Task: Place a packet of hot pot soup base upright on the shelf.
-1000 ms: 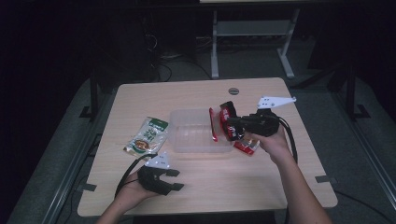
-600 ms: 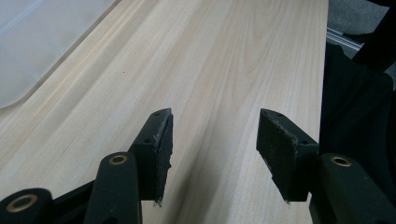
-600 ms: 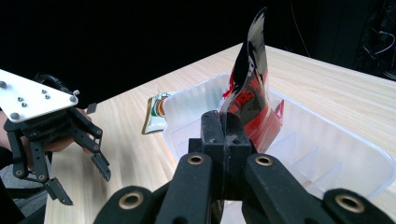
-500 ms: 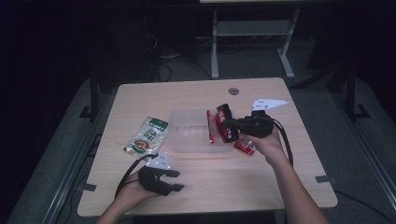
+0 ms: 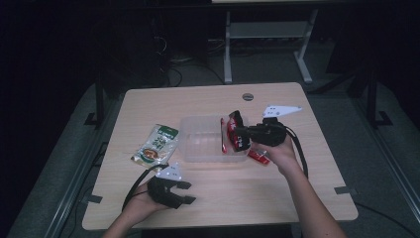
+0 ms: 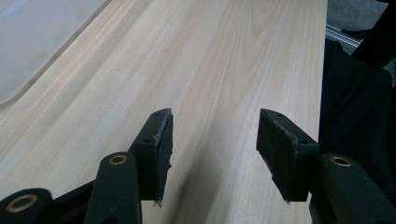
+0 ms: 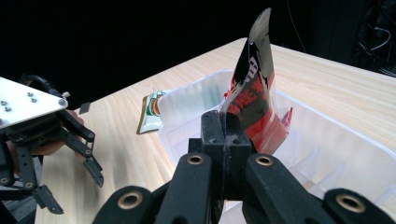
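We are pinching a red packet (image 7: 254,100) in our right gripper (image 7: 225,140), jaws shut tight on its lower edge, the packet standing upright over the clear tray (image 7: 327,140) just ahead. Our left gripper (image 6: 212,154) is resting on the table (image 6: 224,70), jaws apart, gripping nothing.

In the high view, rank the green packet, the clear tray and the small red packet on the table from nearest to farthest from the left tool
1. Green packet, just beyond the left tool.
2. Clear tray, beyond, toward the right.
3. Small red packet, past the tray's right side.
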Demonstrator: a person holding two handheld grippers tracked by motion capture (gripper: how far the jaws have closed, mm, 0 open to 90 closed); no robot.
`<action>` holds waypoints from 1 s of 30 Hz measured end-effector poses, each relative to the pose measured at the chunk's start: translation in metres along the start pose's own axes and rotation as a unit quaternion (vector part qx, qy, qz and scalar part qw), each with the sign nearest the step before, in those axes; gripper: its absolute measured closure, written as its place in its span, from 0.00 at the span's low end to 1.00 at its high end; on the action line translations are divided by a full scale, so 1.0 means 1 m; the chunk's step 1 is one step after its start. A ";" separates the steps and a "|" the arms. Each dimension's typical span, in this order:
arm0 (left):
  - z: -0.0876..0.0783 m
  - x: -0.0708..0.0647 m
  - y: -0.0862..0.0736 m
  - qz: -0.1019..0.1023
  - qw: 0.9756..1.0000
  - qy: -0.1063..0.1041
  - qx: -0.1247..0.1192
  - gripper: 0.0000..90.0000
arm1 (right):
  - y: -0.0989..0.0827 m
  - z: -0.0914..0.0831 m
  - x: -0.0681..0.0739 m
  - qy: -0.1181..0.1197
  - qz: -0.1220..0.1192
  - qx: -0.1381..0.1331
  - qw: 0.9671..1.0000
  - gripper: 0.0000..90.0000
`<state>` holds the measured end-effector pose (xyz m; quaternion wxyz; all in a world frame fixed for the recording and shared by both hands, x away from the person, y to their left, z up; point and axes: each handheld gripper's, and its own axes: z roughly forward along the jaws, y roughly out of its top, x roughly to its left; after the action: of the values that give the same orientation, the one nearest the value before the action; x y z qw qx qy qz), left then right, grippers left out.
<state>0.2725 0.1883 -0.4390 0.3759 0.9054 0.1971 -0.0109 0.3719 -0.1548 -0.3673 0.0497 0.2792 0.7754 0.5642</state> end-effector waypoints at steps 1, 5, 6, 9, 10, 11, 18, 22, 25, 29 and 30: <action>0.000 0.000 0.000 -0.001 1.000 0.000 0.000 0.50 | -0.001 0.001 0.000 -0.004 -0.004 0.006 1.000 1.00; 0.000 0.000 0.000 -0.002 1.000 -0.001 0.000 0.50 | -0.004 0.009 -0.001 -0.010 0.000 0.017 1.000 1.00; 0.000 0.000 0.000 0.000 1.000 -0.001 0.000 0.50 | -0.004 0.010 -0.001 -0.013 -0.001 0.017 1.000 1.00; 0.000 0.000 0.000 0.000 1.000 -0.001 0.001 0.50 | -0.005 0.013 -0.003 -0.018 0.002 0.021 1.000 0.99; 0.000 0.000 0.000 0.000 1.000 -0.001 0.001 0.50 | -0.006 0.014 -0.004 -0.018 0.002 0.022 1.000 0.99; 0.000 0.000 0.000 0.000 1.000 -0.001 0.001 0.50 | -0.006 0.014 -0.004 -0.019 0.002 0.023 1.000 0.98; 0.000 0.000 0.000 0.003 1.000 -0.001 0.001 0.50 | -0.008 0.017 -0.005 -0.027 0.004 0.032 0.999 0.86; 0.000 0.000 0.000 0.004 1.000 -0.002 0.002 0.50 | -0.009 0.018 -0.005 -0.033 0.007 0.036 0.999 0.70; 0.000 0.000 0.000 0.002 1.000 -0.002 0.000 0.50 | -0.008 0.018 -0.004 -0.033 0.012 0.043 0.998 0.50; -0.001 0.000 0.000 0.002 1.000 -0.002 0.001 0.50 | -0.008 0.015 0.001 -0.045 0.011 0.052 0.998 0.26; -0.001 0.001 0.000 0.003 1.000 -0.002 0.001 0.50 | -0.008 0.014 0.002 -0.049 0.008 0.054 0.997 0.23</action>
<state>0.2729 0.1893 -0.4388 0.3754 0.9064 0.1935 -0.0116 0.3734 -0.1434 -0.3791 0.0676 0.3149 0.7990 0.5077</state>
